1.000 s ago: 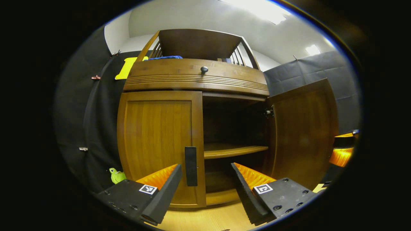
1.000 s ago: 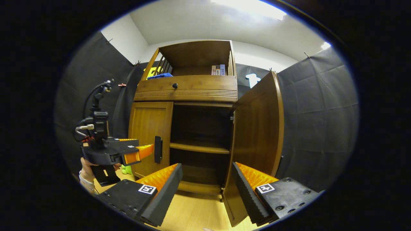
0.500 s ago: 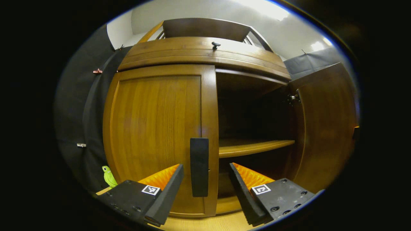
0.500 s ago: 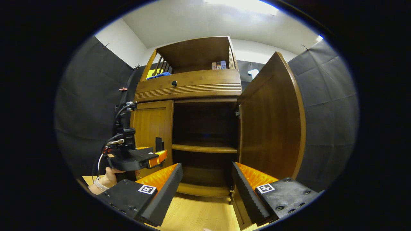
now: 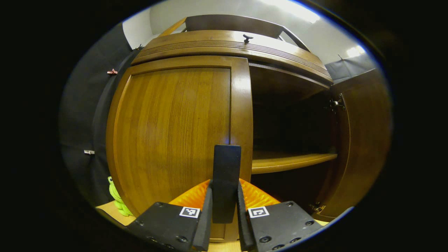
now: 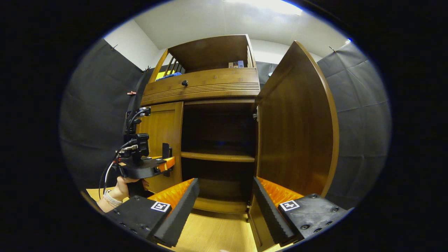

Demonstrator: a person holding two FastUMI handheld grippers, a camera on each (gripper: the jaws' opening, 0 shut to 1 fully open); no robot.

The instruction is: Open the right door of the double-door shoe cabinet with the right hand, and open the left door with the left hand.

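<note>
While the right door (image 6: 297, 119) is already swung wide open and the shelf (image 5: 290, 161) inside is exposed, the left door (image 5: 171, 133) is seen sitting flush and closed in the shoe cabinet (image 6: 206, 87). What's changed in the last second: the left gripper (image 5: 225, 213), which was spread wide just short of the handle (image 5: 226, 182), has been brought in and closed, so the handle is now pinched between both fingers. That's backed up in the right gripper view, where the left gripper (image 6: 170, 165) is seen parked right at the handle (image 6: 166, 155), held by a hand (image 6: 122, 183). The right gripper (image 6: 225, 204) is held back from the cabinet with its fingers spread apart and nothing between them. So basically half the task looks done, and the grasp for the second half is set; a pull along the door's swing arc is probably all that's needed next.
</note>
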